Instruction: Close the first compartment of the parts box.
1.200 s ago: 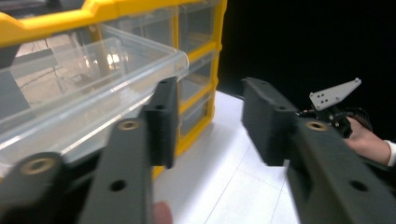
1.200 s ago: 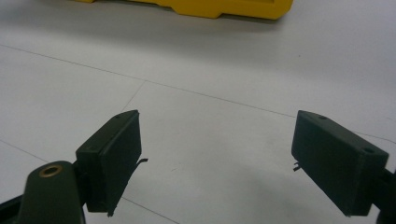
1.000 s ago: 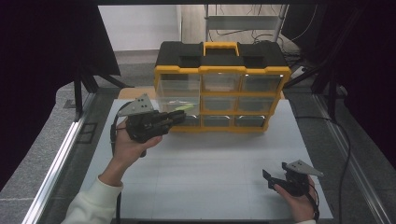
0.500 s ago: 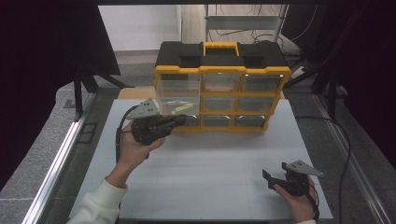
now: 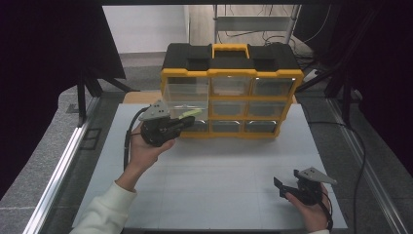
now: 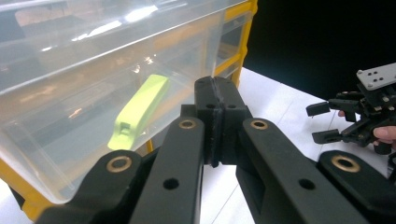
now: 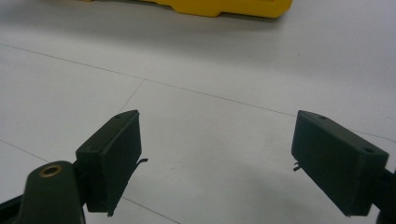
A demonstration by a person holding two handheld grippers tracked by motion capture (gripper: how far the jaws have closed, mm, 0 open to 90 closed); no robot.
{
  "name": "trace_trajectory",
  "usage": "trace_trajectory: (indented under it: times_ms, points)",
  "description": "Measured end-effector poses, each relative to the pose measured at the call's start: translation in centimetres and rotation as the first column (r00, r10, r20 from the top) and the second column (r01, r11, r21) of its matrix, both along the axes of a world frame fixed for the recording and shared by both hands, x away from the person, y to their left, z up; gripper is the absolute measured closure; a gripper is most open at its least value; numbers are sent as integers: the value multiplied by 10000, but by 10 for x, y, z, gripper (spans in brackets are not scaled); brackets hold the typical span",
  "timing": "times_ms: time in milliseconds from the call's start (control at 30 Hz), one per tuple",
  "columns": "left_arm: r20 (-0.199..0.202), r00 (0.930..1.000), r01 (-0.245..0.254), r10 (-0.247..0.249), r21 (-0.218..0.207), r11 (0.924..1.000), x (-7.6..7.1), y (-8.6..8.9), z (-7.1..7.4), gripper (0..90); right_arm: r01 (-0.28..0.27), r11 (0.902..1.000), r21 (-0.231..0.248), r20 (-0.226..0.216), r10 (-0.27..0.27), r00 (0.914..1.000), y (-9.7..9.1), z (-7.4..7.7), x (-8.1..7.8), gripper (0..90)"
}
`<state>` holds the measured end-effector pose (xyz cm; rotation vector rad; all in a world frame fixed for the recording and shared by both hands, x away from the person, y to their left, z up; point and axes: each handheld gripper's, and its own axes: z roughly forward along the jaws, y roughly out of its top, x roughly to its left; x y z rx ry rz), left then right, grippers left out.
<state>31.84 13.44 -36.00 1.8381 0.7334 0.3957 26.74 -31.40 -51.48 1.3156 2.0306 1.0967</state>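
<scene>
- My left gripper was at the front of the pulled-out clear drawer, on the left column of the yellow organizer. Its jaws were fully closed against each other, and they held nothing.
- The lime green clip lay inside that drawer, behind the transparent wall; in the left gripper view it was just to the left of my closed jaws.
- I judged that the step in hand was to push the drawer back in. To do it well, I should press with the closed tips on the middle of the drawer front, straight toward the organizer, so the drawer would not jam sideways or tip the case.
- A slow push would also keep the clip from sliding about.
- My right gripper rested low over the white table, well apart from the organizer. Its jaws stood wide open and empty, as the right gripper view showed. It could stay there, or steady the organizer if it shifted.
</scene>
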Motion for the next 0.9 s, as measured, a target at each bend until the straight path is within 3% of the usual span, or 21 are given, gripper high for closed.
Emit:
trace_trajectory:
  times_ms: [233, 900]
  points:
    - [-88, 9997, -241, 242, 86, 9997, 9, 2, -2, 894, 4, 10000, -1, -13, -4, 10000, 0, 0, 0, 162]
    - [-182, 9993, -328, 328, 2, 9995, 22, 1, 0, 894, 42, 10000, 42, 5, -42, 10000, 0, 0, 0, 161]
